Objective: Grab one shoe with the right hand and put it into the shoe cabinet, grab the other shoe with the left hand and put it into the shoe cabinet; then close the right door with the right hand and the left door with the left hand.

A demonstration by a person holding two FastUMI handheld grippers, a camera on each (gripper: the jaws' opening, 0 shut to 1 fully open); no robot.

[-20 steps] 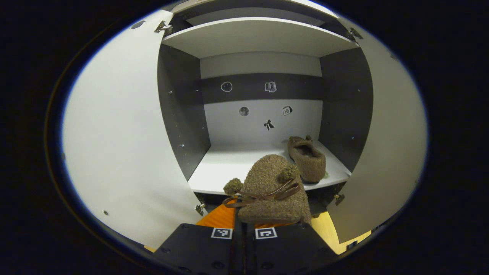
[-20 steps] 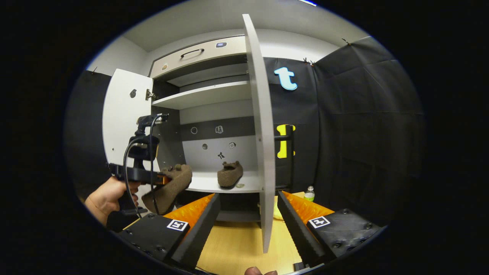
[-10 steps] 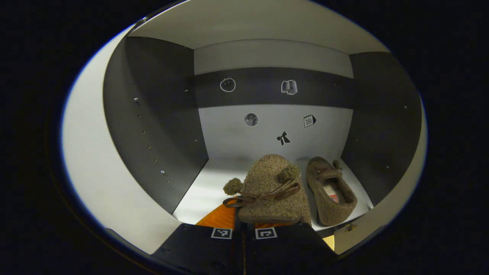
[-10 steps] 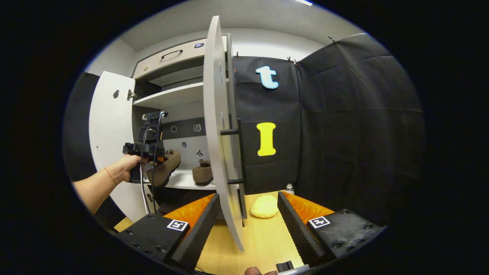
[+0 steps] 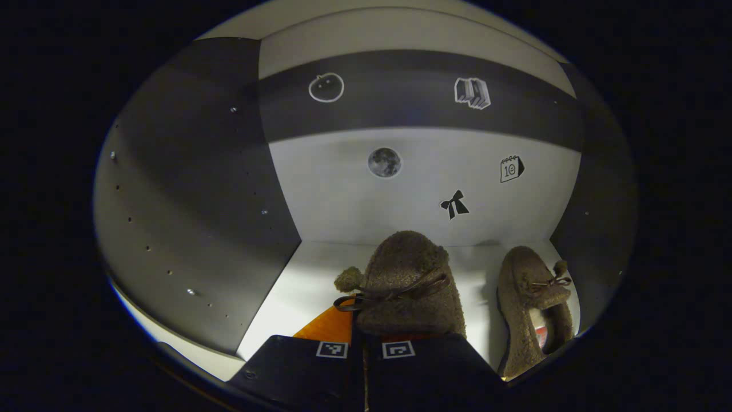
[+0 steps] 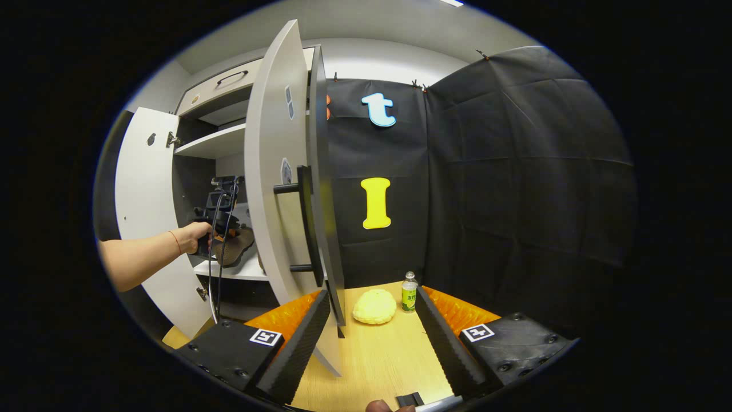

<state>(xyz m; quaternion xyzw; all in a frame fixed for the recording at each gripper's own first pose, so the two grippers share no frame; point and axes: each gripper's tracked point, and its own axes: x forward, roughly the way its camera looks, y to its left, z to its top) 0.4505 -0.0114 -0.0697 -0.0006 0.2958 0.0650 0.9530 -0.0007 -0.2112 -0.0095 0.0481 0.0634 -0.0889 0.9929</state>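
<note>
A: Left gripper view — the left gripper (image 5: 366,346) has gone deep into the cabinet (image 5: 194,189) within the last second. Its fingers are clamped on the shoe (image 5: 409,286), carried just ahead of them over the shelf (image 5: 297,280).

B: And the other shoe (image 5: 529,303)?

A: Already lying on the shelf, to the right of the fingers, near the side wall.

B: Right gripper view?

A: The right gripper (image 6: 372,320) has swung toward the right door (image 6: 274,171), fingers wide apart, holding nothing; the door's edge stands just ahead between them. The hand (image 6: 191,237) with the left gripper reaches inside. I judge release comes next, then the doors.
</note>
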